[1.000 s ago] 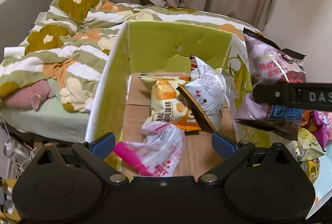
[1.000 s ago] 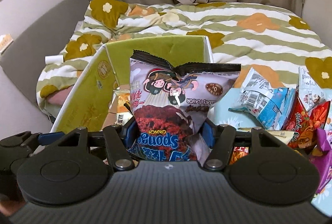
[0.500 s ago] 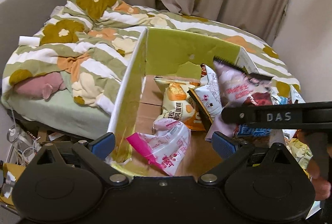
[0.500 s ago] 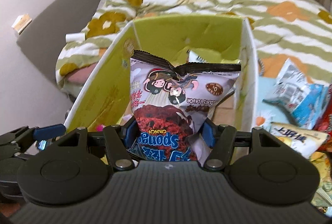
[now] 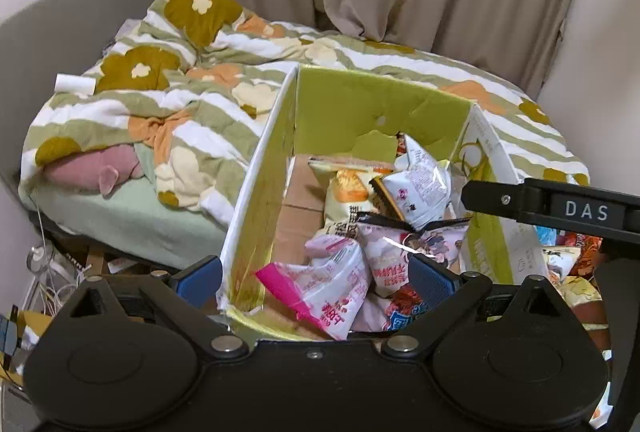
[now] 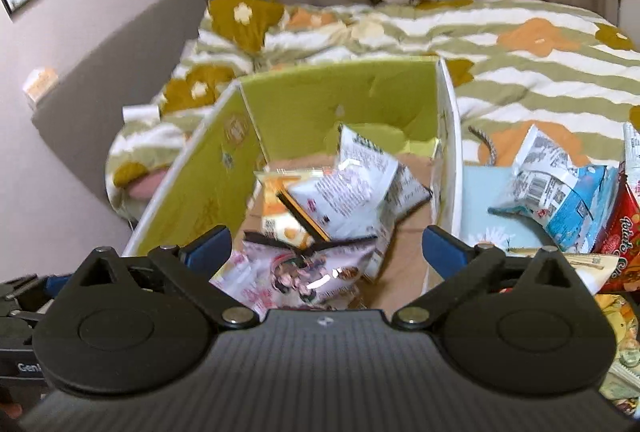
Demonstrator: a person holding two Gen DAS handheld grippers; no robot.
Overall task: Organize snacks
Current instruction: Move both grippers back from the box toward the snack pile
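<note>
A: Right gripper (image 6: 326,252)?
B: Fingers spread wide, holding nothing. The purple cartoon bag (image 6: 304,272) lies loose just ahead of them, inside the cardboard box (image 6: 192,183) at its near end.

A: Left gripper (image 5: 316,274)?
B: Fingers wide too, nothing held. It straddles the box's near left corner: one blue pad outside the wall, the other over the bags.

A: How will the purple bag handle?
B: My guess: light, puffy, slick foil, crushable contents. Best taken by the black crimped top seal, squeezed gently.

A: What else is in the box, near to far?
B: Pink-sealed clear bag (image 5: 328,292) at the near edge, touching the purple one. Behind them an orange and white packet (image 5: 346,199) with a white foil bag (image 5: 420,187) leaning on it. The far green wall beyond is bare.

A: Still outside the box?
B: A pile on the bed off the box's right side: a blue and white bag (image 6: 560,195) and a red bag (image 6: 622,232) beside it.

A: Readable text?
B: "DAS" on the right gripper's arm in the left view. "potato" in script on the red bag. Chinese characters on the pink-sealed bag, upside down. Purple bag's print is blurred.
</note>
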